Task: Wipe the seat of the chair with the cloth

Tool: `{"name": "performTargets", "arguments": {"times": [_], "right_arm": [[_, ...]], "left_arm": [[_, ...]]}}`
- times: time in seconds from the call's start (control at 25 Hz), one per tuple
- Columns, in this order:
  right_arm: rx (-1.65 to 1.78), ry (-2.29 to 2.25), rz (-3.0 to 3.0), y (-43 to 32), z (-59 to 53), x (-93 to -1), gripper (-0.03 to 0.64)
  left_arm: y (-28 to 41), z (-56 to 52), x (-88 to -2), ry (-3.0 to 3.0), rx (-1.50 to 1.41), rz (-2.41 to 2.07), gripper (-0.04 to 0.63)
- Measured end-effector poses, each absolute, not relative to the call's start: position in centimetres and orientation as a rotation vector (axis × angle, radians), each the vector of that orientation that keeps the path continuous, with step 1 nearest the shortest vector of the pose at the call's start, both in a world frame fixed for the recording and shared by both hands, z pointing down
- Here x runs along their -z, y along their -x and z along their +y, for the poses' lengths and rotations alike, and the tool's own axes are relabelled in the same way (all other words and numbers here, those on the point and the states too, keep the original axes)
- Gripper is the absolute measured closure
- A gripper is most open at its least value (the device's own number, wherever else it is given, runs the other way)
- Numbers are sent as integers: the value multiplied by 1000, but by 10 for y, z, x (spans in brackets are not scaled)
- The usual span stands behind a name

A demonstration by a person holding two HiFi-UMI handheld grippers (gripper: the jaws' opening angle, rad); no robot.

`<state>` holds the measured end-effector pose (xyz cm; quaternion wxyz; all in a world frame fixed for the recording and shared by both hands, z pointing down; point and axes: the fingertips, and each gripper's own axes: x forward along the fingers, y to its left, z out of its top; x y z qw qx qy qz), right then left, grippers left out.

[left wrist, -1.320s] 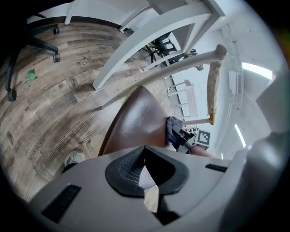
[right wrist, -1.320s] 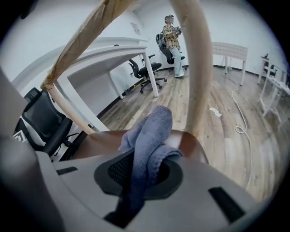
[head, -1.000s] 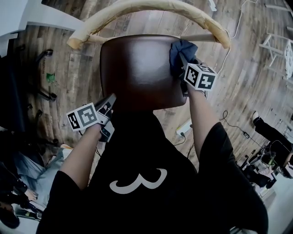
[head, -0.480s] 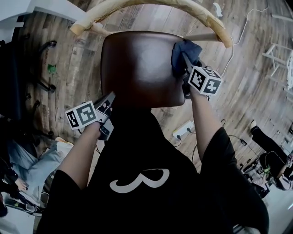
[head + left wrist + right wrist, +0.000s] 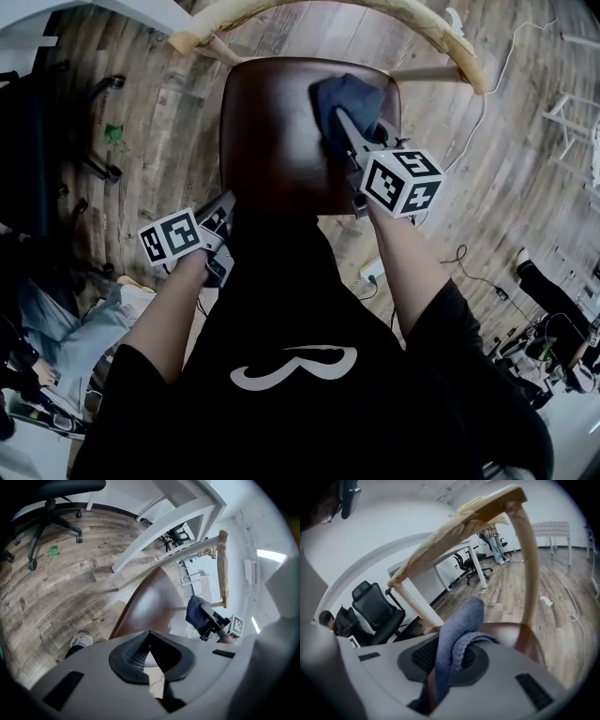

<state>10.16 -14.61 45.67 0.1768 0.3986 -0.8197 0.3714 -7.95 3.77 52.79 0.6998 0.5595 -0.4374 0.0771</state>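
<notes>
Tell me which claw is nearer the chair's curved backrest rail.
Right. The right claw, shut on the cloth, is over the far part of the seat, just short of the backrest rail; the left claw hangs by the seat's near left corner.

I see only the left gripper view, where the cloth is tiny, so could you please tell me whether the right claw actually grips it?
Observer: Yes, the right gripper view shows the right claw shut on a fold of the blue cloth.
Operator: Thank you. Where does it lie?
Observer: The head view shows it on the far right part of the seat, near the backrest rail.
Operator: And where is mine?
Observer: The left claw hangs at the seat's near left corner.
</notes>
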Motion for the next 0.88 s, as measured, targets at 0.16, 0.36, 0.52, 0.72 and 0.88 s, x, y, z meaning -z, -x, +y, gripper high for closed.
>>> {"name": "performTargets", "arguments": {"times": [0.16, 0.36, 0.52, 0.72, 0.88], "right_arm": [[-1207, -982, -2403, -30, -113, -446, 568], [-1240, -862, -2404, 36, -82, -454, 568], [-1193, -788, -2388, 80, -68, -469, 568], [-1084, -739, -2321, 106, -64, -503, 568], [-1025, -750, -2255, 110, -66, -525, 568]], "left_arm": [[97, 41, -532, -1267, -214, -950, 580], [130, 47, -536, -1283, -245, -934, 580], [160, 59, -542, -1278, -268, -932, 581], [187, 70, -548, -1256, -260, -941, 580], [204, 77, -555, -1234, -254, -946, 580]]}}
